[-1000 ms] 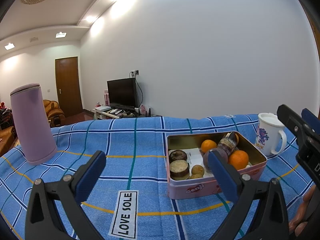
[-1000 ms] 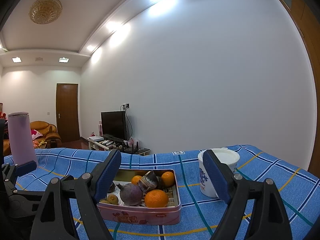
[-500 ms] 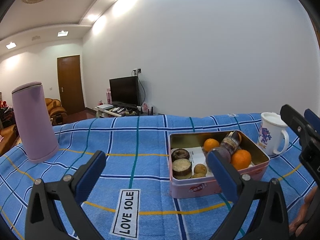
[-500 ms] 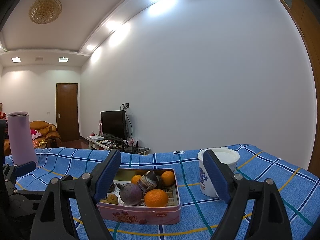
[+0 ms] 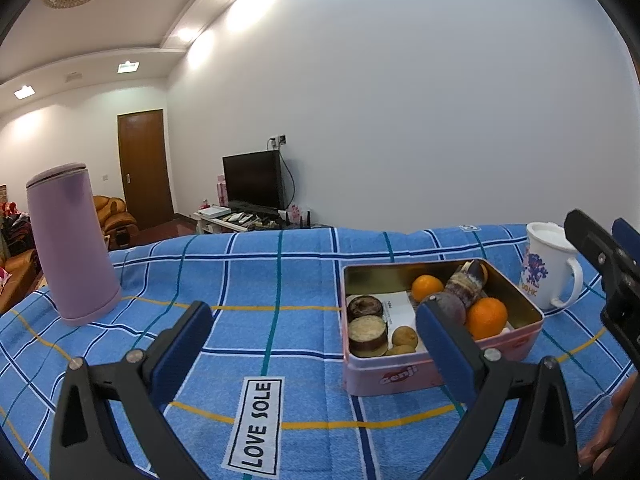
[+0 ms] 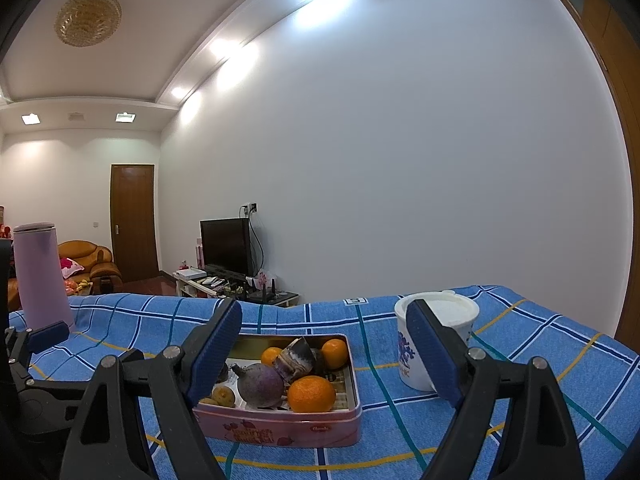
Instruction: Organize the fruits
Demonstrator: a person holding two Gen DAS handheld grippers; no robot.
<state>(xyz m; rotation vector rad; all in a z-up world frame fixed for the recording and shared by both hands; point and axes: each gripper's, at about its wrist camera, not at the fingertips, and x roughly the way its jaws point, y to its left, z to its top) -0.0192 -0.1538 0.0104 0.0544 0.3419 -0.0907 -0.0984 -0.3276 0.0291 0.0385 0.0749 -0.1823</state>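
Note:
A pink tin box (image 5: 400,376) (image 6: 280,428) sits on the blue checked cloth. It holds oranges (image 5: 486,317) (image 6: 311,394), a purple round fruit (image 6: 260,385), small brown fruits (image 5: 405,336) and two cut brown pieces (image 5: 367,335). My left gripper (image 5: 312,336) is open and empty, low over the cloth, left of and nearer than the box. My right gripper (image 6: 324,344) is open and empty, above the cloth in front of the box.
A lilac tumbler (image 5: 70,244) (image 6: 40,276) stands at the far left. A white mug (image 5: 548,268) (image 6: 436,340) stands right of the box. The right gripper (image 5: 604,268) shows at the left view's right edge. A "LOVE SOLE" label (image 5: 258,420) lies on the cloth.
The left gripper's view has shifted slightly, so the box and tumbler sit a little further right. The right gripper has not moved. Both stay open.

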